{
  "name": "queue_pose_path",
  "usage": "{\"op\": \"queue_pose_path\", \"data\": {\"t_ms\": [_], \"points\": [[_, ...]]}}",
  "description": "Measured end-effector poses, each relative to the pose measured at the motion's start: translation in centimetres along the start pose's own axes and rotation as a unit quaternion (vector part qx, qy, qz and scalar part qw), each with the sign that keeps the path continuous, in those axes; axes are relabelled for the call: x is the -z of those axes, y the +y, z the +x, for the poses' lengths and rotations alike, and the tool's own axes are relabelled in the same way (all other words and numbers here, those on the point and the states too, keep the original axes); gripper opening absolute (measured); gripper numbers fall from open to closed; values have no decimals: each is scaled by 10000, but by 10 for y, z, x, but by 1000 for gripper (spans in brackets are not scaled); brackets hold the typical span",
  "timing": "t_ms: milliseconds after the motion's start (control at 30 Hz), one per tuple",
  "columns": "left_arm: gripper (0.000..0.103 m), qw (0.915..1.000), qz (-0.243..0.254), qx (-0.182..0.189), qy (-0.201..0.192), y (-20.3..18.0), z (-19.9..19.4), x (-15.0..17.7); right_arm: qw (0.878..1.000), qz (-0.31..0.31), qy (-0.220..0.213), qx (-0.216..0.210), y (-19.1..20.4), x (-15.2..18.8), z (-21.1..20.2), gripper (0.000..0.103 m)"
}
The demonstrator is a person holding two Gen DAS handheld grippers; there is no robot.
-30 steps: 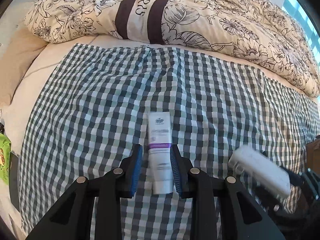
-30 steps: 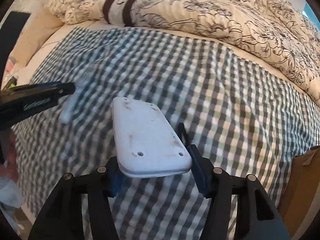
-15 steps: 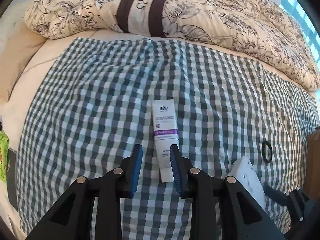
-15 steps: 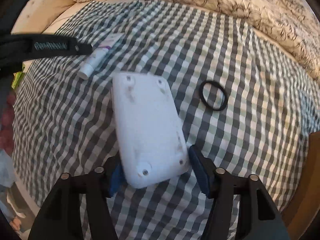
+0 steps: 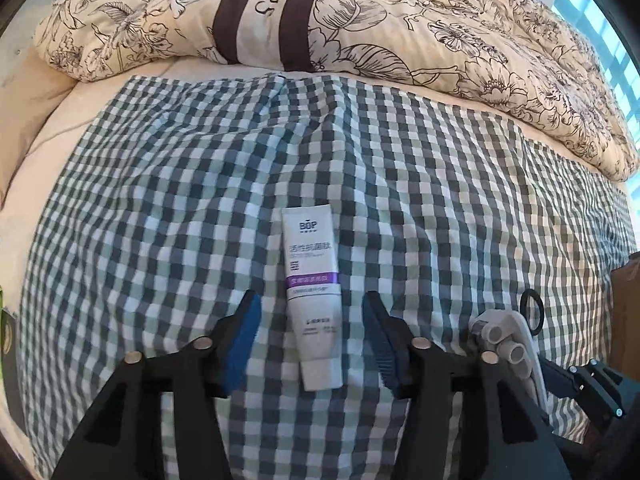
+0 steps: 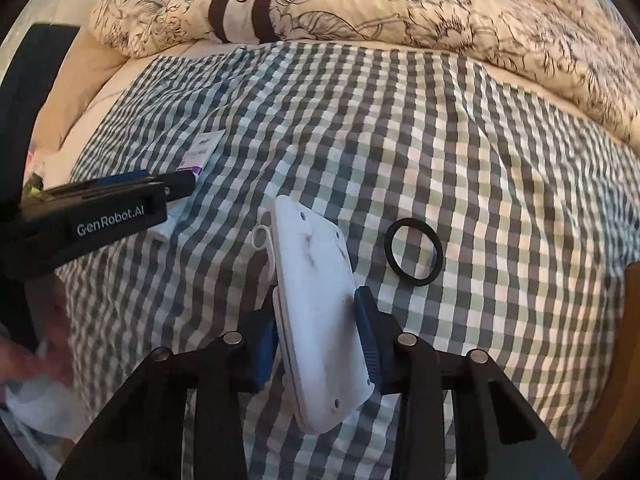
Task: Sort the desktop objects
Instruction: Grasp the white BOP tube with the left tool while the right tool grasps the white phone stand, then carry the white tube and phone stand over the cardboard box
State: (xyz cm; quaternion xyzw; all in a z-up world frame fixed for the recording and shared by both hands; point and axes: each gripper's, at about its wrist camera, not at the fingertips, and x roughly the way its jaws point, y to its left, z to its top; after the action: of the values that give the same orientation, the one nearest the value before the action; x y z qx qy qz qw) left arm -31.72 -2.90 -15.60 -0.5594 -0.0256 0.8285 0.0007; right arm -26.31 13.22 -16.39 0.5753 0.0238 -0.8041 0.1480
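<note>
Opening around a white tube (image 5: 313,304) lying flat on the checked cloth (image 5: 160,216) at left: left gripper (image 5: 312,340), pads clear of it, best lifted straight off. Closing on a tilted white plastic adapter (image 6: 316,316) at right, beside a black ring (image 6: 414,252): right gripper (image 6: 316,344), pads pressing its edges. Reading "BOP" on the tube, "GenRobot.AI" on the left gripper.

tube (image 5: 314,300): "bop" at its far end, chinese lines below too small for me to read | my left gripper (image 6: 176,188) side: "genrobot.ai" in white | duvet (image 5: 360,20) far off: dark band, partial letters "r r s", rest hidden
</note>
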Motion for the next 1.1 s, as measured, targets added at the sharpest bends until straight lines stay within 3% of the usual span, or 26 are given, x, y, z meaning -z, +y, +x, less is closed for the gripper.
{"op": "queue_pose_path", "data": {"t_ms": [200,233,267,300,667,1100], "points": [[66,9996,-278,5,42,7,31,-3,10000,-16,42,47,1,-5,8,37],[60,9996,-284,-25,-3,8,31,-5,10000,-18,36,53,0,-5,8,35],[40,9996,-251,-128,-23,7,30,-6,10000,-3,13,40,-1,-5,8,34],[30,9996,-236,-138,-28,8,29,-8,10000,29,-5,9,-3,-5,6,34],[29,9996,-204,-141,-133,12,-5,-1,9989,384,-128,-224,-21,-2,-20,25],[29,9982,426,40,-426,-30,-57,-3,9949,834,-393,-412,-25,2,-61,25]]}}
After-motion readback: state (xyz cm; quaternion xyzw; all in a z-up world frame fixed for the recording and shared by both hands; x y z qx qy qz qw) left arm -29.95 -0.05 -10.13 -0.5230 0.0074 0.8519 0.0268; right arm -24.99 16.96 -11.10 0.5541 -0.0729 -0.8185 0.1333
